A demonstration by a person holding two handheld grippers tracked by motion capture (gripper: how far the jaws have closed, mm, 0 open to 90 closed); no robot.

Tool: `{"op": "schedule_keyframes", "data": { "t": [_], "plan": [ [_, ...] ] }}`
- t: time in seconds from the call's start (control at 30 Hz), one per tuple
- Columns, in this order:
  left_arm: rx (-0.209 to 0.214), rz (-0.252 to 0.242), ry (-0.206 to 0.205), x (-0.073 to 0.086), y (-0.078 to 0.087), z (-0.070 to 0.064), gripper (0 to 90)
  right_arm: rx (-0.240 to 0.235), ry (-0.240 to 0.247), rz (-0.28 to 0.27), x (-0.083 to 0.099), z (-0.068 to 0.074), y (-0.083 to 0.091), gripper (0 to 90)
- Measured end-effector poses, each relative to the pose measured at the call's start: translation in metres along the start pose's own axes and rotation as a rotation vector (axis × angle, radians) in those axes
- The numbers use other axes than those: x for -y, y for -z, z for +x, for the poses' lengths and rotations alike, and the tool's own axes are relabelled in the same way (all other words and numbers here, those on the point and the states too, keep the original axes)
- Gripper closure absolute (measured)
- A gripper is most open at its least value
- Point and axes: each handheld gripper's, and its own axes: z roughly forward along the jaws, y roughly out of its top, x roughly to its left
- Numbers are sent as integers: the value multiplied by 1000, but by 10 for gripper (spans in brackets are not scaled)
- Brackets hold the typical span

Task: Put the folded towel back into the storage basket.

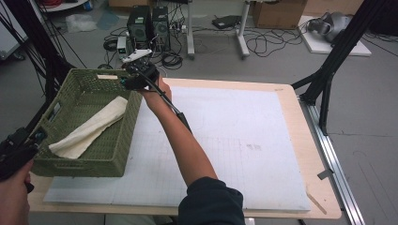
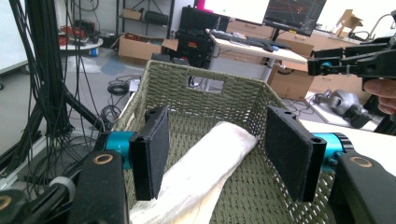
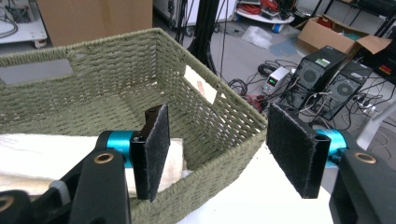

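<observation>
One woven green basket (image 1: 119, 154) holds rolled cloth (image 1: 89, 127).

Cream towel (image 1: 89, 127) — inside green basket (image 1: 112, 157).

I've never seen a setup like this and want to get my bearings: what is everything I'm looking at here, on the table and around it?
Basket: one, green woven, on the table's left side.
Cloth: one, cream, rolled, lying inside the basket.
Mat: one, white, covering the tabletop.
Table: one, light wood.
Computer towers: two, black, on the floor beyond the table.
Cardboard boxes: several, brown, on the floor.
Left gripper: black jaws open, at the basket's near left corner.
Right gripper: black jaws open, at the basket's far right corner.
</observation>
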Motion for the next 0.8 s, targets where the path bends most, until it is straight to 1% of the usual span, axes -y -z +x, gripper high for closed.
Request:
{"op": "schedule_keyframes", "data": {
  "t": [0.1, 0.2, 0.33, 0.47, 0.5, 0.57, 0.67, 0.73, 0.8],
  "plan": [
    [7, -7, 0, -1, 0, -1, 411, -2, -7, -19, 2, -4, 10, 394],
    [24, 1, -3, 0, -1, 0, 442, -5, -2, -26, 6, -6, 19, 391],
    [48, 6, -3, 0, -3, 0, 476, -15, -13, -40, 15, -9, 34, 388],
    [68, 23, -2, 2, -6, 0, 501, -20, -11, -43, 29, -11, 52, 380],
    [70, 25, 3, 3, -7, 0, 501, -23, -14, -41, 34, -12, 57, 373],
    [77, 28, 14, 4, -8, 0, 498, -15, -13, -50, 42, -12, 68, 370],
    [89, 27, 18, 4, -11, -2, 475, -2, -28, -64, 56, -14, 86, 326],
    [99, 25, 10, 4, -12, -5, 453, 9, -38, -65, 65, -16, 99, 283],
    [108, 27, 3, 4, -15, -8, 438, 19, -43, -70, 75, -18, 111, 263]
  ]
}}
